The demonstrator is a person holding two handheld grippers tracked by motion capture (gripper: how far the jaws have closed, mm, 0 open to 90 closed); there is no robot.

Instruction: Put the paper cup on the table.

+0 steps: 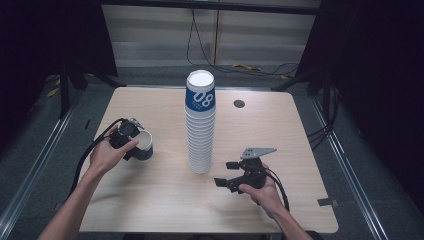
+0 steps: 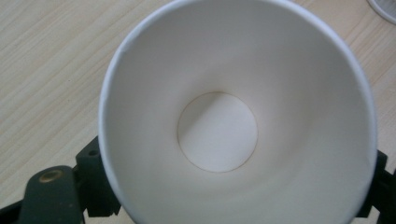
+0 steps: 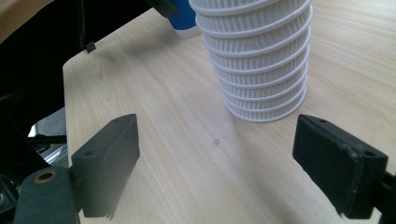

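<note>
Two grippers work a pale wooden table, one in each of the person's hands. Left gripper sits at the table's left side, its black jaws clamped on a single paper cup; the left gripper view looks straight into that cup, with a jaw pressing the wall at either side. Cup is tipped, its mouth turned toward the person; its inside is smooth, matte white, tapering to a flat round base; outside is blue. Rim is a thin rolled edge, slightly dented at the upper left in the left gripper view.

Right gripper hovers low over the table right of centre, jaws spread wide with nothing between them, a grey three-cornered plate on top. In the right gripper view the fingers are blocky, dull black, with worn padded faces. They point at the foot of a tall stack of cups, which stands upside down near the table's middle, between the two grippers and just ahead of the right one. Stack shows ribbed white rims packed close; the topmost cup has a blue band with white numerals.

Farther out: a small dark round grommet in the tabletop behind the stack, and cables on the floor beyond the far edge. Wood grain is light and fine.
</note>
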